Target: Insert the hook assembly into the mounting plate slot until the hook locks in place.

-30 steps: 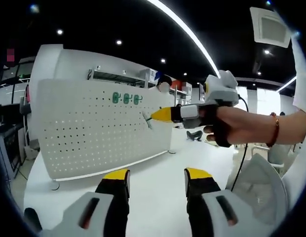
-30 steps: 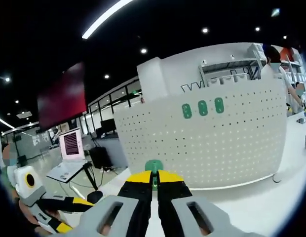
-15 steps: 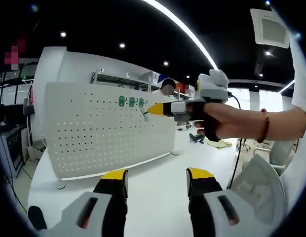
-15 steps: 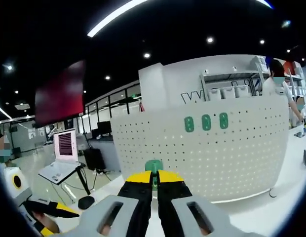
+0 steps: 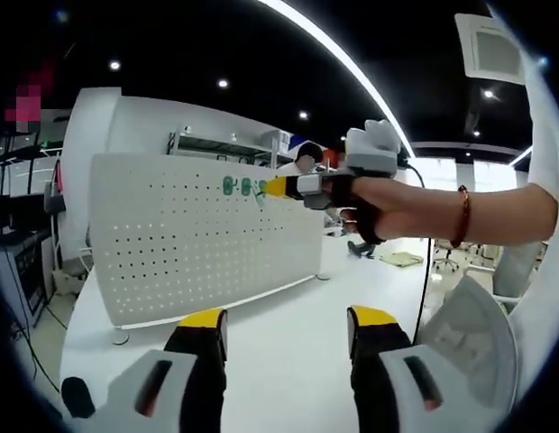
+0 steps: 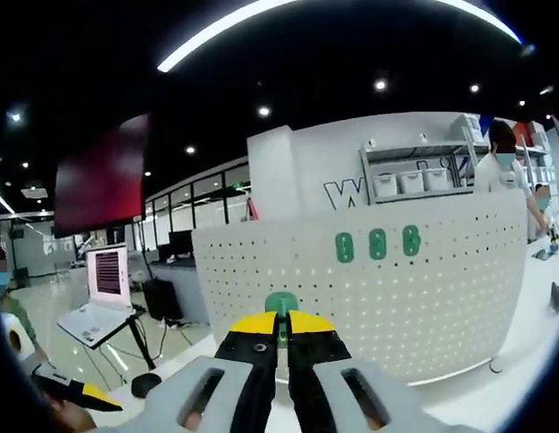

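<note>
right tongs (image 6: 281, 336) clamped on green hook (image 6: 281, 305), near pegboard (image 6: 388, 289) | left tongs (image 5: 286, 327) open, empty, over tabletop (image 5: 279, 316) | hook likely light, stiff plastic; hold by base

Long white ceiling light strips (image 5: 352, 63) glare against a dark ceiling; the white perforated pegboard panel (image 6: 370, 289) is evenly lit, with edges bowed by fisheye distortion.
</note>
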Demonstrator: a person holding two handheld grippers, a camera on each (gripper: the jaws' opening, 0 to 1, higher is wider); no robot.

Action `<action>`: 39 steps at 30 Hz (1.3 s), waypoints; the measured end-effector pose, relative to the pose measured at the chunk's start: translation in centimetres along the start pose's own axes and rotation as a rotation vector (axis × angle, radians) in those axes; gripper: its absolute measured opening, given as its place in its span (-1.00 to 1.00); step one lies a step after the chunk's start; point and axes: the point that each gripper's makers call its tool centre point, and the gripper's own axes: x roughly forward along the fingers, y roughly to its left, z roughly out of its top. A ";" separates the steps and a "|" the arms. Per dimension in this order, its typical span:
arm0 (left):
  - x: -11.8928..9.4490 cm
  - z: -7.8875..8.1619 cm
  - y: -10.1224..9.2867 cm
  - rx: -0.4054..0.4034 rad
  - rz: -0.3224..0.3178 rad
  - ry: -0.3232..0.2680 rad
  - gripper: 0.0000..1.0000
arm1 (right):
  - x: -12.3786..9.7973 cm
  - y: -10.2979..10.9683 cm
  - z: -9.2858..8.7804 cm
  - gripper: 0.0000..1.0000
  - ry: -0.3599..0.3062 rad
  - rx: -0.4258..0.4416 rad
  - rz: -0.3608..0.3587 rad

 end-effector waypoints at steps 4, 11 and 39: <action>-0.3 0.1 0.3 0.003 0.000 -0.006 0.15 | 0.7 -0.2 0.4 -0.98 -0.008 -0.002 -0.017; -0.3 0.1 1.0 -0.010 0.001 -0.014 0.18 | 1.9 -0.2 1.0 -0.98 -0.023 -0.006 -0.031; -0.6 -1.8 0.8 -0.058 -0.027 -0.001 0.21 | 5.9 -1.2 2.7 -0.98 -0.068 -0.016 -0.091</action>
